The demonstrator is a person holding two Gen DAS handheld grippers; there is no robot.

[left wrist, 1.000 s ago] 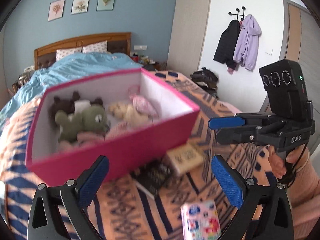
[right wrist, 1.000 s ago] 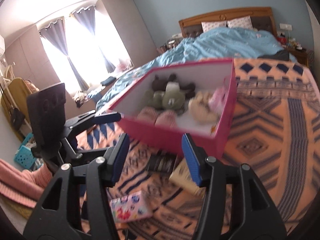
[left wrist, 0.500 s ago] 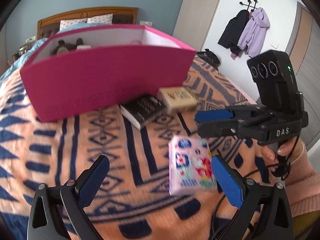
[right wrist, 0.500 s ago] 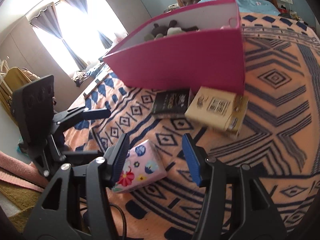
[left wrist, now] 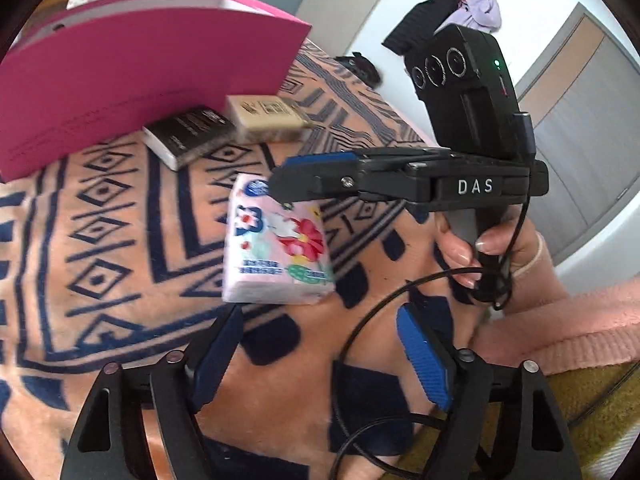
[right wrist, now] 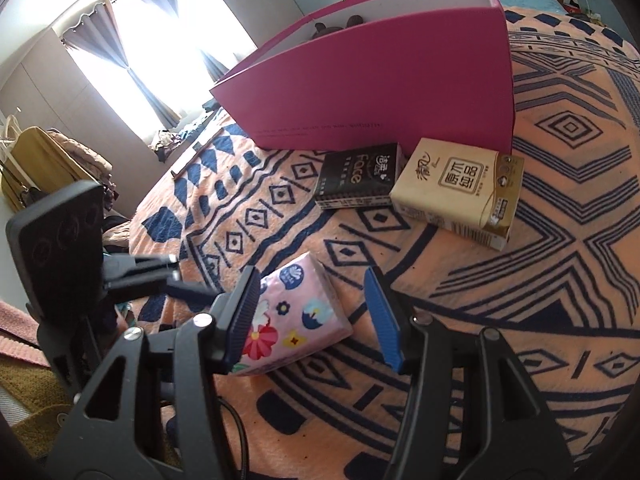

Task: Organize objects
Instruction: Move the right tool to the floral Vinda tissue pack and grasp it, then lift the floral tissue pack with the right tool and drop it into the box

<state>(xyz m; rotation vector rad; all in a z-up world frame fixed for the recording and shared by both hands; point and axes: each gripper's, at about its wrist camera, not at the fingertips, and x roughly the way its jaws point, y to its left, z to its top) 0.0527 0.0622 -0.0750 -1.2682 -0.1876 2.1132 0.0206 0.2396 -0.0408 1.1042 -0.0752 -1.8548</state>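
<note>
Three tissue packs lie on the patterned blanket point(right wrist: 560, 320) in front of the pink box point(right wrist: 380, 76): the black pack point(right wrist: 356, 176) and the tan pack point(right wrist: 460, 192) touch each other close against the box's front wall, and the floral pink pack point(right wrist: 296, 316) sits apart from them, nearer the blanket's near edge; the right gripper point(right wrist: 316, 320) has its jaws apart, the left-hand pad just beside the floral pack and the other pad clear of it, nothing clamped yet; the left gripper point(left wrist: 320, 356) also stands with jaws apart just short of the same pack; to take it well, I judge the right gripper should shift left until the pack sits centred between both pads, then close gently, since the soft wrapper will crush and may slip; compared with half a second ago, both cameras are lower and closer to the floral pack, and the box's contents are nearly hidden behind its wall.
</note>
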